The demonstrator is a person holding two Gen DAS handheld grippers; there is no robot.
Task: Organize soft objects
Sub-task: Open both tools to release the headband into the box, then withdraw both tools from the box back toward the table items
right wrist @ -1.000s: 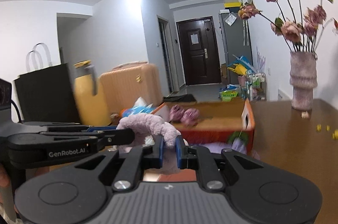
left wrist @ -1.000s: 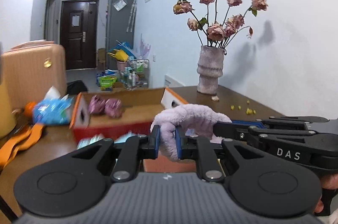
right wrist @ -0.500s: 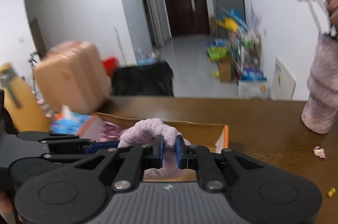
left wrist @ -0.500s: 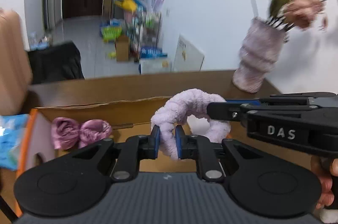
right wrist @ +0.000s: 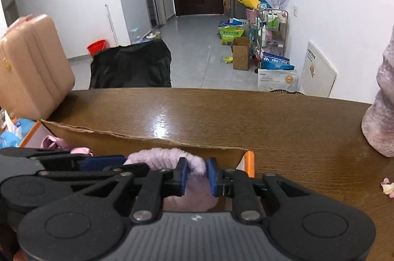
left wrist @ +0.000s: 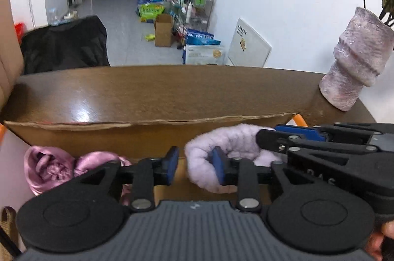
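Note:
A fluffy lilac ring point(left wrist: 231, 140) hangs inside the open cardboard box point(left wrist: 147, 131) on the brown table. My left gripper point(left wrist: 194, 166) has its jaws parted; the ring rests against the right pad only. My right gripper point(right wrist: 197, 173) has its jaws slightly apart around the other side of the ring point(right wrist: 165, 157), which sits between the pads. Two pink satin scrunchies point(left wrist: 64, 168) lie in the box to the left, and show in the right wrist view point(right wrist: 56, 144). Each gripper appears at the side of the other's view.
A lilac ribbed vase point(left wrist: 357, 71) with dried roses stands on the table point(right wrist: 246, 118) at the right. A peach suitcase point(right wrist: 32, 63) and a blue packet point(right wrist: 9, 135) are at the left. A black bag point(right wrist: 130, 66) and clutter are on the floor beyond.
Both grippers lowered the lilac ring into the box. The left jaws opened off the ring; the right jaws widened a little.

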